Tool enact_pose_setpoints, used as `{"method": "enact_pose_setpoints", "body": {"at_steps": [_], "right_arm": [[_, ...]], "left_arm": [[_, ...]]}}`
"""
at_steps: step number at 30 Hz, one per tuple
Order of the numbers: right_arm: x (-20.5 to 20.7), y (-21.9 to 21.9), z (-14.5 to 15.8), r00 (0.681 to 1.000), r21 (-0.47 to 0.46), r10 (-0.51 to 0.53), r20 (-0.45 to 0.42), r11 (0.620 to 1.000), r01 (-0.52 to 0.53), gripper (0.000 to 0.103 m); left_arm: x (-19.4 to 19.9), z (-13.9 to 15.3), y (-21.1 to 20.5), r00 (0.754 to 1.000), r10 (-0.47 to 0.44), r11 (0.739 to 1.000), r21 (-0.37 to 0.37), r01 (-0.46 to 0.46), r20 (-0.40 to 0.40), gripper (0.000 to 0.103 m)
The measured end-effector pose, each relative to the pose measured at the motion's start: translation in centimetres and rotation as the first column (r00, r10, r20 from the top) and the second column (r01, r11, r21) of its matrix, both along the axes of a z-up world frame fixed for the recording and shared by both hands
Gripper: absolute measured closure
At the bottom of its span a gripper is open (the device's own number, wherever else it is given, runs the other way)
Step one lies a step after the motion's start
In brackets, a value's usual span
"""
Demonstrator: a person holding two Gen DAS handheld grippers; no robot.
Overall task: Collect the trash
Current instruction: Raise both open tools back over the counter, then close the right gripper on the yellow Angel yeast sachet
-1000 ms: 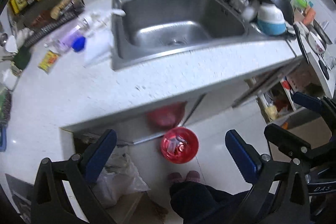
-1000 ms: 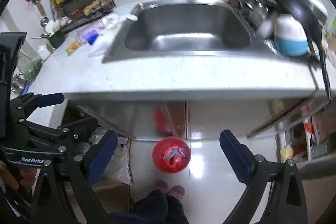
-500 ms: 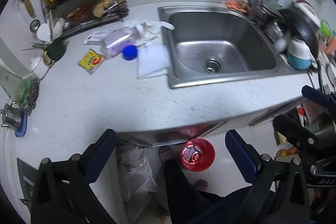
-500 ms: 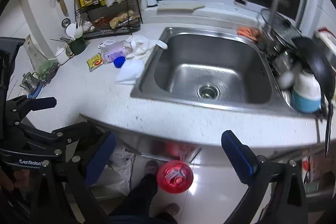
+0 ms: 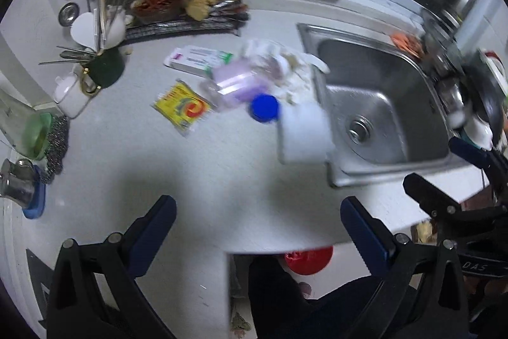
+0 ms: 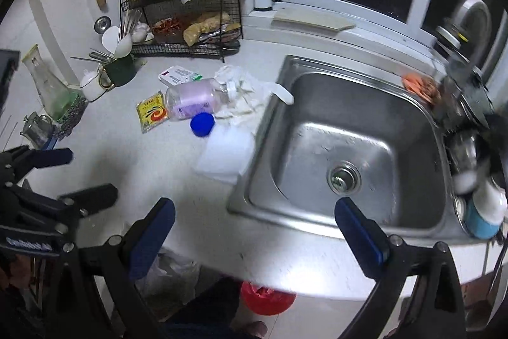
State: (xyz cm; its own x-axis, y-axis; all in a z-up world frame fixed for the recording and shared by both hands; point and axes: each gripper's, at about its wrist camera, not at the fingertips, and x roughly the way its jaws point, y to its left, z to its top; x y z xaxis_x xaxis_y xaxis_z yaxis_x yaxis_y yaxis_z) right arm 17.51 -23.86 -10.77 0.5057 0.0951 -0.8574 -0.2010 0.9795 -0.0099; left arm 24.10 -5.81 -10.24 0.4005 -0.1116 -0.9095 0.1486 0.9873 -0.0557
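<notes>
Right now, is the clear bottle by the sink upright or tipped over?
Tipped: the clear bottle lies on its side on the counter, its neck toward the crumpled tissues.

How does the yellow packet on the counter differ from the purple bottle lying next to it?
The yellow packet is flat, opaque and printed with a red swirl; the purple bottle is rounded, see-through and bulkier. The packet lies flat, while the bottle lies on its side, uncapped, with a blue cap beside it. Both rest on the white counter left of the sink.
</notes>
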Motion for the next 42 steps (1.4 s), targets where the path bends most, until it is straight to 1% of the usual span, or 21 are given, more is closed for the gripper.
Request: {"method": "enact_pose_setpoints", "body": {"at_steps": [5,8,13,18,20,23,26,29,31,38,40,42], "right_arm": [[3.9,3.6,-0.7,0.999,-0.001,0.042,-0.026,0.999,-0.042,0.002],[5.9,5.6,-1.2,0.997,-0.003,0.071,-0.043,0.997,-0.071,0.002],[8.8,8.6,-2.2,0.989,-0.014,0.122,-0.088,0.992,-0.124,0.002],[11.5,11.2,-3.6,0.978,-0.045,0.162,-0.133,0.985,-0.169,0.002],[12.3,11.9,-4.1,0.974,-0.06,0.17,-0.149,0.982,-0.18,0.002],[13.9,12.8,-4.8,0.967,-0.079,0.188,-0.172,0.976,-0.203,0.002],[15.7,14.2,-5.5,0.954,-0.071,0.23,-0.194,0.966,-0.247,0.002],[17.4,16.3,-6.4,0.936,-0.06,0.278,-0.216,0.953,-0.297,0.002],[18.3,18.1,-7.1,0.918,-0.05,0.323,-0.23,0.938,-0.343,0.002],[19.8,23.9,-9.2,0.845,-0.003,0.455,-0.28,0.88,-0.475,0.002],[20.1,25.5,-9.9,0.82,0.012,0.49,-0.295,0.86,-0.509,0.002],[20.4,26.9,-10.7,0.799,0.016,0.512,-0.316,0.845,-0.535,0.002]], "left_arm": [[3.5,-0.3,3.8,0.999,0.031,0.999,0.019,-0.03,-0.027,0.0],[5.2,-1.0,5.9,0.997,0.05,0.999,0.012,-0.049,-0.052,0.0],[7.0,-2.4,8.3,0.993,0.07,0.997,-0.004,-0.071,-0.091,0.0],[9.2,-4.4,10.5,0.982,0.11,0.993,-0.033,-0.116,-0.154,0.0],[10.0,-5.1,11.1,0.979,0.118,0.991,-0.05,-0.127,-0.166,0.0],[11.1,-5.6,12.2,0.974,0.144,0.987,-0.04,-0.153,-0.175,0.0],[12.0,-6.2,14.1,0.962,0.194,0.978,-0.04,-0.206,-0.192,0.0],[12.2,-6.8,16.6,0.945,0.255,0.963,-0.031,-0.267,-0.203,0.0],[12.3,-7.1,18.0,0.935,0.286,0.954,-0.024,-0.298,-0.211,0.0],[11.9,-8.6,23.6,0.886,0.395,0.914,0.003,-0.407,-0.242,0.0],[11.7,-9.0,24.9,0.876,0.411,0.905,0.003,-0.424,-0.252,0.0],[11.9,-9.6,25.6,0.87,0.416,0.903,0.009,-0.429,-0.265,0.0]]}}
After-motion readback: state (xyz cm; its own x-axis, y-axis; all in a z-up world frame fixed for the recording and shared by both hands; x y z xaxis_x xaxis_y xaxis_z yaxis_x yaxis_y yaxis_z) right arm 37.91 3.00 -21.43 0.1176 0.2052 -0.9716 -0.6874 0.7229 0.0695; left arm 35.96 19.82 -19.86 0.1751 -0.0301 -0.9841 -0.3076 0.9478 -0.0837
